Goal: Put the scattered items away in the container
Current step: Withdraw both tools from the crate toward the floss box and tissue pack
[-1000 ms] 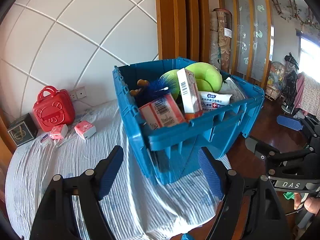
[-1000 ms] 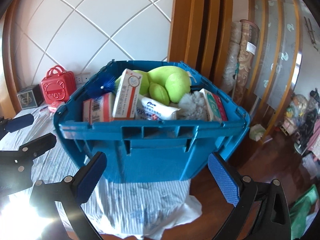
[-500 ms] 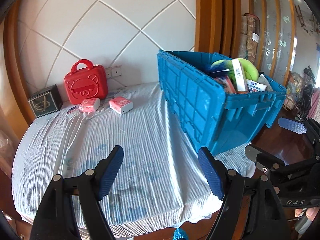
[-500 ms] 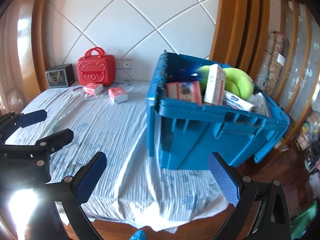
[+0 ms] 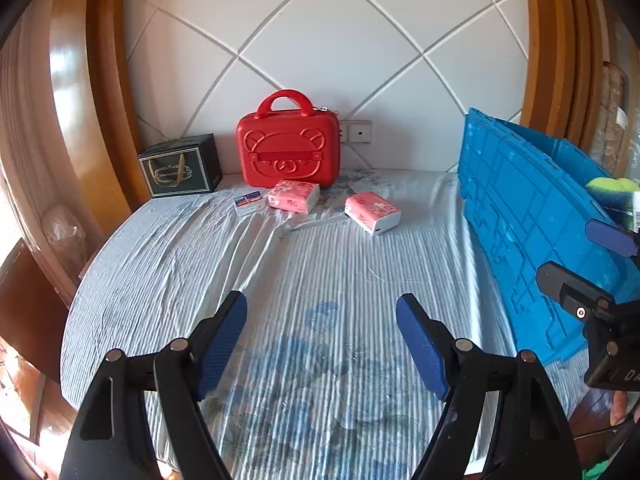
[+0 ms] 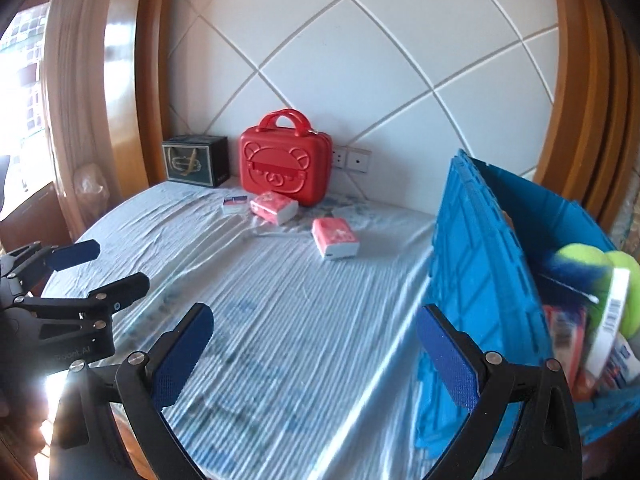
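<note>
A blue crate [image 5: 520, 216] [image 6: 480, 264] stands at the right end of the bed, packed with boxes and a green plush toy [image 6: 580, 260]. Near the headboard lie two pink tissue packs [image 5: 293, 196] [image 5: 373, 213] [image 6: 274, 207] [image 6: 335, 237] and a small blue-and-white box [image 5: 248, 202] [image 6: 234, 204]. My left gripper [image 5: 322, 332] hovers open over the striped sheet with nothing between its fingers. To its right, beside the crate, my right gripper [image 6: 314, 354] is open and empty as well. Each gripper shows at the edge of the other's view.
A red bear-faced case [image 5: 289, 152] [image 6: 286, 162] and a dark gift box [image 5: 181, 170] [image 6: 196, 161] stand against the quilted white headboard [image 5: 320, 40]. Wooden frame posts flank it. The striped sheet [image 5: 320, 272] stretches between the grippers and the packs.
Both grippers swung left, away from the crate, which slid to the right edge of each view. The tissue packs and red case now sit ahead. Both stayed open.
</note>
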`<state>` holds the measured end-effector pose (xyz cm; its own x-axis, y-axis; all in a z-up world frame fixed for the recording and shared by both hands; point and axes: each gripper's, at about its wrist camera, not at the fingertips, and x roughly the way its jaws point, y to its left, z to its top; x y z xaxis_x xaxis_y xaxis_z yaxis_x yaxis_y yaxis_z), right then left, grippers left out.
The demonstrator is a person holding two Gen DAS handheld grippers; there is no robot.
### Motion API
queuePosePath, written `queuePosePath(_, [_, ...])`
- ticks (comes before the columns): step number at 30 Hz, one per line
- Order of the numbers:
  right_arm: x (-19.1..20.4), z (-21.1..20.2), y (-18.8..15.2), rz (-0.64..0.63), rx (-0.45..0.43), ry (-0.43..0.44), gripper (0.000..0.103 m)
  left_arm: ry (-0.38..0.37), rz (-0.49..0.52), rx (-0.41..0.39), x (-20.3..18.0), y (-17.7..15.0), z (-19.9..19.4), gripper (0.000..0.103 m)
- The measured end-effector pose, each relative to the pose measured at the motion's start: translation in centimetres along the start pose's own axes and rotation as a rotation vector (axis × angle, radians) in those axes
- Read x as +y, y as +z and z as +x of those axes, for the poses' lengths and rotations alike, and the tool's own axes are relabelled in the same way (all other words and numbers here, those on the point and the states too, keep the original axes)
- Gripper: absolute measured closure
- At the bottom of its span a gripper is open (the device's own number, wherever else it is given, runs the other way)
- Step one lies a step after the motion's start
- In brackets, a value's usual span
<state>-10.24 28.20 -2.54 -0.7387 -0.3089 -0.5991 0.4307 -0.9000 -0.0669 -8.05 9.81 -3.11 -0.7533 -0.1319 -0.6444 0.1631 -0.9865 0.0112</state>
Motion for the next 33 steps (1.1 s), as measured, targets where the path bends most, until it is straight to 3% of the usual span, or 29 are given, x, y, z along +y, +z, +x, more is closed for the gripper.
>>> queuePosePath(9, [1.8, 9.2, 3.7, -0.016, 0.086, 0.067, 0.0, 0.076, -0.06, 0.064, 5.9, 2.7, 6.1, 0.026])
queuePosePath(21, [6.2, 17.8, 8.2, 0.065, 0.16, -0.039, 0.0, -0.015, -0.006, 0.109, 13.8, 7.2, 14.4, 0.026])
queuePosePath(33, [5.8, 27.8, 11.6, 0.095, 0.232, -0.07, 0.0, -0.026, -0.002, 0.171, 16.0, 10.7, 25.1, 0.026])
